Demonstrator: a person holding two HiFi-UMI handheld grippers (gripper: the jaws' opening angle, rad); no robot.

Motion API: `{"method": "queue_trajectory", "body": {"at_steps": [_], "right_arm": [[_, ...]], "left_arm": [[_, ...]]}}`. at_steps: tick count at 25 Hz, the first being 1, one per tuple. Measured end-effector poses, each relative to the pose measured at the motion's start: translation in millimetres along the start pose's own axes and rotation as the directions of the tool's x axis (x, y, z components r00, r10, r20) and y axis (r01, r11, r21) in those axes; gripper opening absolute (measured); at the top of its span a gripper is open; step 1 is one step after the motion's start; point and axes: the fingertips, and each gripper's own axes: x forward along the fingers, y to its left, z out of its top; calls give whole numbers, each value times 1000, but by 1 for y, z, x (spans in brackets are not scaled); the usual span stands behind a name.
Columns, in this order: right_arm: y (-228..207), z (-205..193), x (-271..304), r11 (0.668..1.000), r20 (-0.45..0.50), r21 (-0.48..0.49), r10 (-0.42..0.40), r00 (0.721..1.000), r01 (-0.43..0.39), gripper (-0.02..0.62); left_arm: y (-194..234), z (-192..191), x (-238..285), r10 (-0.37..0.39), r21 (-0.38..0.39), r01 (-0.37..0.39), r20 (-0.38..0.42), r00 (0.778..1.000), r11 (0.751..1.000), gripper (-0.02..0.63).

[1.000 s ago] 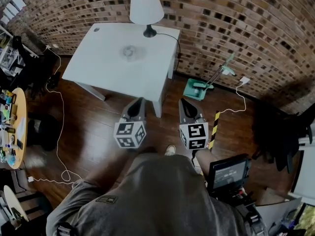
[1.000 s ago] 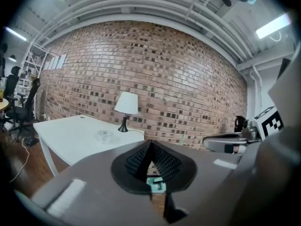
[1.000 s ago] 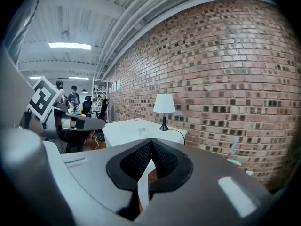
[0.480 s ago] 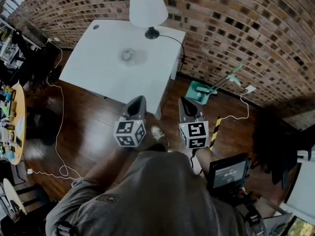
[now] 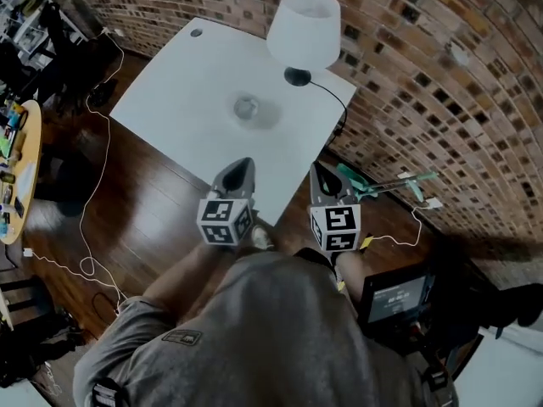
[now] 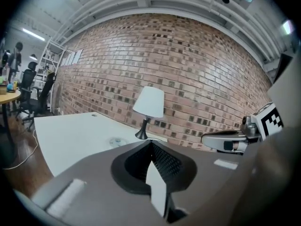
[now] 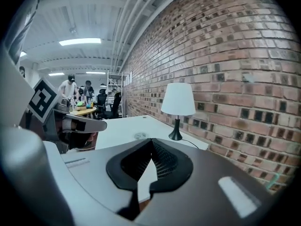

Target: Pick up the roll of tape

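The roll of tape [image 5: 246, 107] is a small clear ring lying flat near the middle of the white table [image 5: 170, 100]. It shows small in the left gripper view [image 6: 116, 141] and in the right gripper view [image 7: 139, 136]. My left gripper [image 5: 240, 166] is held over the table's near edge, short of the tape, with its jaws shut and nothing in them [image 6: 150, 143]. My right gripper [image 5: 318, 170] hangs beside it near the table's right corner, also shut and empty [image 7: 151, 141]. Both point toward the table.
A white-shaded lamp [image 5: 304, 28] stands at the table's far edge by the brick wall, its cord trailing off the right side. A green dustpan [image 5: 365, 185] lies on the wood floor to the right. A cluttered round table [image 5: 13, 168] and white cables are at the left.
The person has stepped toward the white table. Both grippers have come forward with them, from over the floor to the table's near edge, and the table and tape look closer.
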Motion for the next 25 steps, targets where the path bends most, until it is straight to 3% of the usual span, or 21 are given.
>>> {"method": "queue_trajectory", "body": {"at_steps": [6, 13, 18, 25], "right_arm": [[12, 16, 51, 990, -17, -51, 131, 991, -132, 14], [15, 24, 98, 945, -33, -88, 313, 949, -315, 14], [-1, 24, 132, 888, -61, -118, 440, 896, -444, 14], [-3, 16, 168, 786, -129, -154, 584, 801, -598, 14]], "left_arm": [[35, 12, 8, 133, -33, -132, 30, 991, 991, 2], [54, 9, 15, 305, -82, -302, 26, 952, 950, 2], [58, 4, 33, 441, -128, -436, 12, 898, 891, 2], [55, -5, 39, 593, -205, -583, -13, 805, 786, 2]]}}
